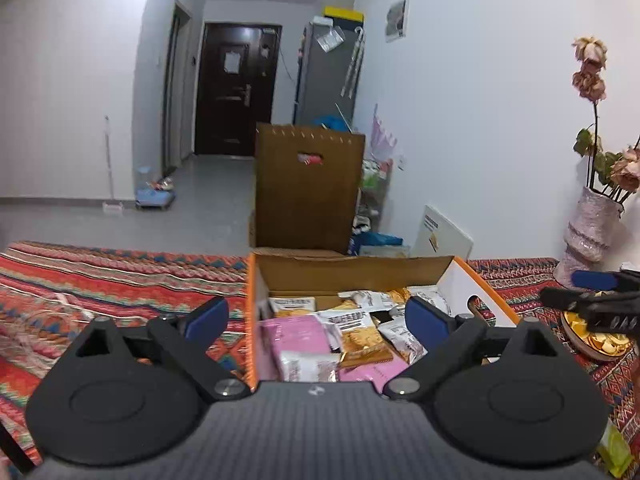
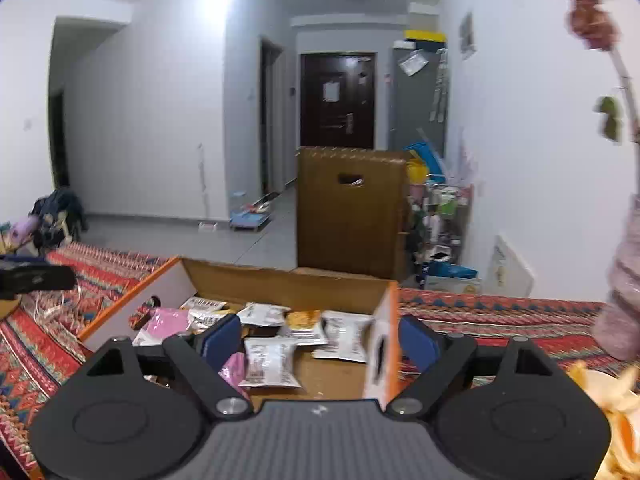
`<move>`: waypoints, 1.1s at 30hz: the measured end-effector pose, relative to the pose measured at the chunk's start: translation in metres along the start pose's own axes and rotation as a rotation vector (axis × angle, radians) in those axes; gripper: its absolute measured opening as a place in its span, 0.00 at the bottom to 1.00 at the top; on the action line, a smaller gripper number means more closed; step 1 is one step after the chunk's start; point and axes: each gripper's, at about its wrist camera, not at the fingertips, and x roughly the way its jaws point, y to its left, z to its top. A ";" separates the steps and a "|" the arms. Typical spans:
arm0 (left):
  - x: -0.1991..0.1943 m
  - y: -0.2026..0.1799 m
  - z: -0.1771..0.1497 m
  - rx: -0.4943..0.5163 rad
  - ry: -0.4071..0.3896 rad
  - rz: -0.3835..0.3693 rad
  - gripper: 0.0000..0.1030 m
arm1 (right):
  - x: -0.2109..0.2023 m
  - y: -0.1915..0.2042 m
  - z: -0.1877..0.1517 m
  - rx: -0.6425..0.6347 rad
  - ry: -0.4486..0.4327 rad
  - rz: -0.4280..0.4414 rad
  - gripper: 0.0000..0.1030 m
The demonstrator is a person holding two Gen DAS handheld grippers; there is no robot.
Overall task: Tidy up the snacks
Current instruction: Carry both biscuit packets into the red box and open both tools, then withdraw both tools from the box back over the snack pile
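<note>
Snack packets in box on table

Patterned red cloth over the tabletop; pink vase of dried flowers at its far right edge; tall brown carton and dark door beyond.

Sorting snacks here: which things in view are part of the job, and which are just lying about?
Job: box with orange edges; snack packets inside it; left gripper and right gripper, both open and empty.

Lying about: vase of dried flowers; plate of peels; tall brown carton; patterned cloth.
</note>
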 end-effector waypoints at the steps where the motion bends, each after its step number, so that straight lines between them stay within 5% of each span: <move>1: -0.010 -0.001 0.000 0.000 -0.010 0.005 0.96 | -0.011 -0.003 0.000 0.013 -0.007 -0.010 0.84; 15: -0.165 -0.038 -0.036 0.025 -0.115 0.015 1.00 | -0.164 0.020 -0.030 -0.031 -0.121 -0.014 0.92; 24: -0.248 -0.070 -0.113 0.012 -0.134 -0.025 1.00 | -0.247 0.034 -0.110 -0.040 -0.091 0.028 0.92; 33: -0.289 -0.082 -0.197 -0.076 -0.010 -0.036 1.00 | -0.303 0.041 -0.196 -0.002 0.011 0.014 0.93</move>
